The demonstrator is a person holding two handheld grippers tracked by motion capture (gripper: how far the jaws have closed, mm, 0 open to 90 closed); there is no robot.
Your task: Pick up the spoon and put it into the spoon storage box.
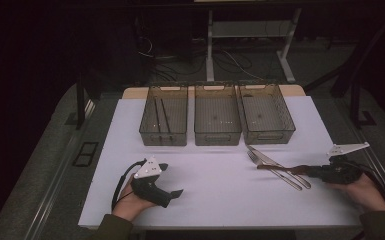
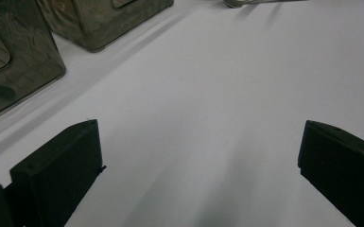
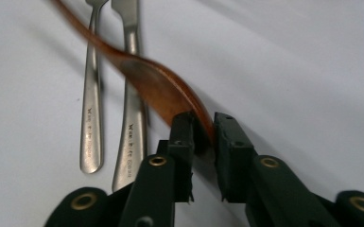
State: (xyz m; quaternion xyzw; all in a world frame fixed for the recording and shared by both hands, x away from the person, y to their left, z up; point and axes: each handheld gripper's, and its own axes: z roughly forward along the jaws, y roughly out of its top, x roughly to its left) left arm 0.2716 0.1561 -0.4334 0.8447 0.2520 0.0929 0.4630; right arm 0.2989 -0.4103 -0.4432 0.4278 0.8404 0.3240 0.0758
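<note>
A brown wooden spoon slants over the handles of a metal fork and a metal knife on the white table. My right gripper is shut on the spoon's wide end, its pads pressing both sides. From above, the spoon points left from the right gripper at the table's right, across the fork and knife. Near the front left, my left gripper is held in a hand. In its own view the left gripper stands open over bare table.
Three clear mesh bins stand in a row at the back: the left bin holds two dark sticks, then the middle bin and the right bin. The table's right edge is close to the right hand.
</note>
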